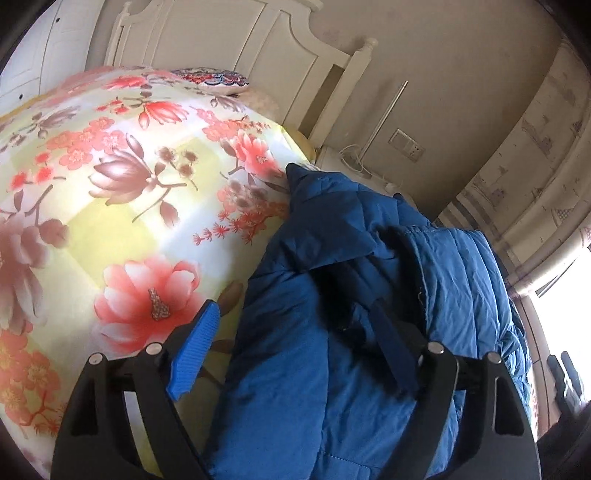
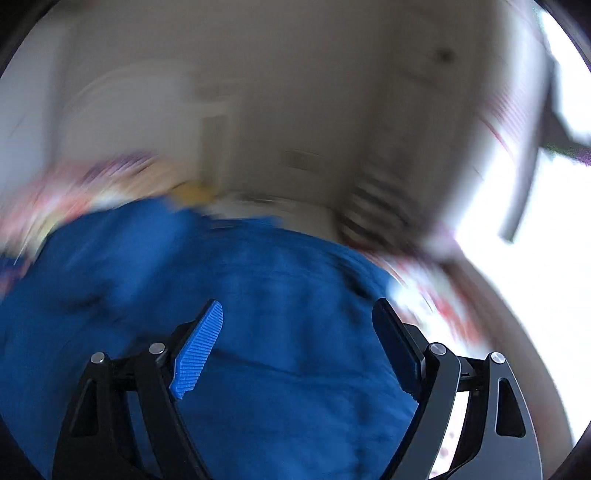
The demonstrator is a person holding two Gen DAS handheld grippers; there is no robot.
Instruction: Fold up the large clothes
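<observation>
A blue quilted jacket (image 1: 332,332) lies bunched on the right side of a bed with a floral sheet (image 1: 110,192). My left gripper (image 1: 293,306) hovers just over the jacket with its jaws wide. Its left pad (image 1: 195,350) stands over the sheet, clear of the fabric, while its right finger (image 1: 391,347) sits among the jacket's dark folds. Nothing is pinched. The right wrist view is heavily blurred. There my right gripper (image 2: 298,305) also stands open above the blue jacket (image 2: 258,277), with fabric below the fingers and none pressed between them.
A white headboard (image 1: 221,33) and a patterned pillow (image 1: 210,79) close off the far end of the bed. Beyond the jacket are a white nightstand with a cable (image 1: 351,162), a wall socket (image 1: 406,144), a patterned curtain (image 1: 535,166) and a bright window (image 2: 535,258).
</observation>
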